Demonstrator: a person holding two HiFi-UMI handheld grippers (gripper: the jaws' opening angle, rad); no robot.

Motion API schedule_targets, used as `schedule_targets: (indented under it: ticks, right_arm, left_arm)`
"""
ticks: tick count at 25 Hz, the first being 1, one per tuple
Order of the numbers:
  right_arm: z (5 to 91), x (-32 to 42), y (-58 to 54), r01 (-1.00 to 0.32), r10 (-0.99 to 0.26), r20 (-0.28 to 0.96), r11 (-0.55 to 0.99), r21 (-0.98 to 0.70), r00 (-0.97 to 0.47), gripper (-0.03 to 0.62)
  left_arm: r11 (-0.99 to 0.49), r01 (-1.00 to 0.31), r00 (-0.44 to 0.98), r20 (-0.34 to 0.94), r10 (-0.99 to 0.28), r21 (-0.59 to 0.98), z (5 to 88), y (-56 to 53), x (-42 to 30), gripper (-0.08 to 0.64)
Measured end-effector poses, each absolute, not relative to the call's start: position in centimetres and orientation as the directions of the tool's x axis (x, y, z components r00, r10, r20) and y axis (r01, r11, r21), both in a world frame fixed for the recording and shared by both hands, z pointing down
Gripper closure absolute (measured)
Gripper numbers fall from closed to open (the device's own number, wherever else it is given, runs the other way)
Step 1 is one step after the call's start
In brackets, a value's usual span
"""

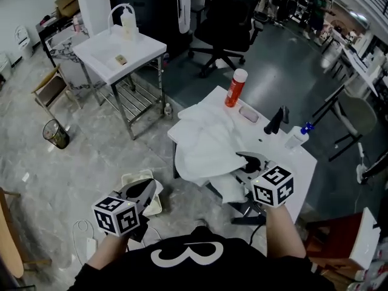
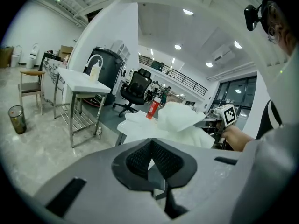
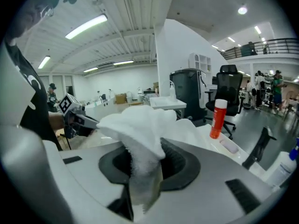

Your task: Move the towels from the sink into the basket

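A heap of white towels [image 1: 206,141] lies over the white sink stand [image 1: 303,156]. My right gripper [image 1: 247,159] is at the heap's near side, shut on a fold of white towel [image 3: 140,125] that bulges up between its pads and hangs down behind them. A cream basket [image 1: 154,206] sits on the floor to the left of the sink. Above the basket is my left gripper [image 1: 144,188], its jaws [image 2: 150,146] closed tip to tip with nothing in them. In the left gripper view the towel heap [image 2: 182,118] shows ahead.
On the sink stand are a red spray can [image 1: 236,88], a pink soap bar [image 1: 248,114], a black tap [image 1: 276,120] and a blue-capped bottle [image 1: 298,136]. A second white sink table [image 1: 118,53] stands back left, with a mesh bin [image 1: 56,133] on the floor and an office chair [image 1: 227,17] behind.
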State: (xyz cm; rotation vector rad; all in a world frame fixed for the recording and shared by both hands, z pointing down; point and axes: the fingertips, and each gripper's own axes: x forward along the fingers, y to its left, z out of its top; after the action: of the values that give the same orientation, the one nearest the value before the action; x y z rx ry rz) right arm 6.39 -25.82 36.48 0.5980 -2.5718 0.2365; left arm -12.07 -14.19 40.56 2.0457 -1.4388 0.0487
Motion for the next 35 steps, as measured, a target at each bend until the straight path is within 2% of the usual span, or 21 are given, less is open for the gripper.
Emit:
schedule_targets:
  ticks: [6,17,24,35]
  right_arm:
    - [34.9,-3.6,-21.1,-0.321,-0.235,0.437,0.938,-0.134,-0.868,0.472]
    - [41.6,-20.7,-12.8,-0.158,-0.039,0.481,0.965,-0.210,-0.876,0.472]
    - [50.4,-27.3,-10.4,-0.198,-0.008,0.607,0.949,-0.246,-0.795,0.472]
    - [62.3,-32.1,-10.1,-0.394,-0.045,0.736,0.866,-0.308,-0.675,0.471]
  left_arm:
    - [-0.135,-0.874,0.326,0.358,-0.875,0.466,40.3,-9.8,-18.3,0.554]
    - [0.029,-0.884,0.193,0.422,-0.886,0.466,43.8,-0.6,-29.4,0.554]
    - [0.105,-0.863,0.161,0.467,-0.870,0.493,46.4,3.7,-33.2,0.555]
    - [0.159,-0.841,0.145,0.499,-0.854,0.517,49.0,7.1,-35.6,0.554]
